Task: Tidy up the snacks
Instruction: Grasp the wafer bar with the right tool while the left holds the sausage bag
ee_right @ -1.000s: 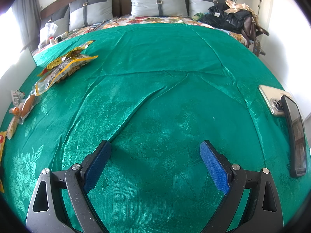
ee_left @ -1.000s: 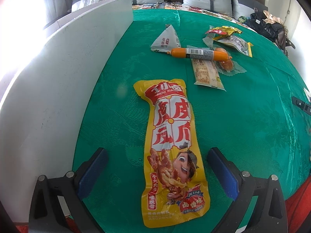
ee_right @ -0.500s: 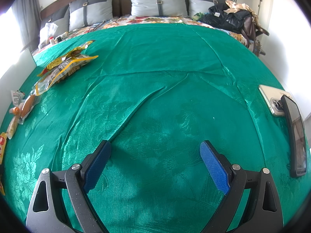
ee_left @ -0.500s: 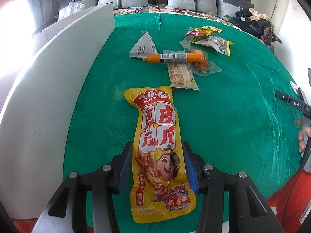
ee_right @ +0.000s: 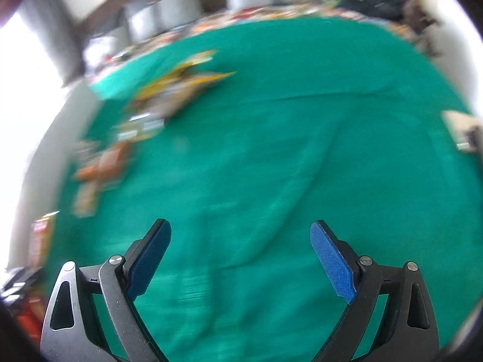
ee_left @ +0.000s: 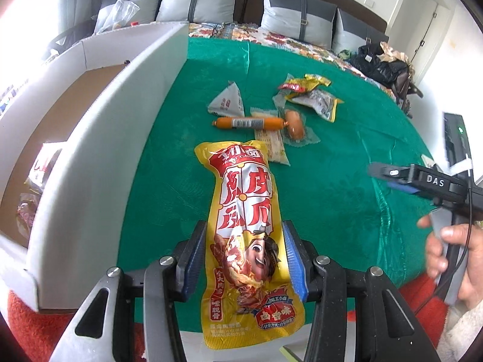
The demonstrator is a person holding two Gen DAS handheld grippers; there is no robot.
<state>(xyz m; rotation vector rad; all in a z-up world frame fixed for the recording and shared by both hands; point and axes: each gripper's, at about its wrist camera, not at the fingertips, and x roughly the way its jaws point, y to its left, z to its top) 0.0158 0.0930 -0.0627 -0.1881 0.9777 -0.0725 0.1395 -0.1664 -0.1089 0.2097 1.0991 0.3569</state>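
My left gripper [ee_left: 244,235] is shut on a long yellow and red snack packet [ee_left: 247,220] and holds it lifted above the green cloth [ee_left: 332,163]. More snacks lie beyond it: an orange sausage stick [ee_left: 247,122], a white triangular packet [ee_left: 228,101], a round sausage [ee_left: 294,123] and yellow packets [ee_left: 308,90]. A white cardboard box [ee_left: 99,138] stands at the left with packets inside it. My right gripper [ee_right: 241,235] is open and empty above the cloth [ee_right: 302,150]; it also shows at the right of the left wrist view [ee_left: 389,175]. The right wrist view is blurred.
Grey pillows [ee_left: 199,0] line the headboard at the back. A black bag [ee_left: 383,63] sits at the far right. A phone [ee_left: 455,141] lies at the right edge. Red floor [ee_left: 18,316] shows below the box.
My left gripper closed on the yellow packet and lifted it; the box interior has come into view. My right gripper, still before, is now moving and its view has blurred.
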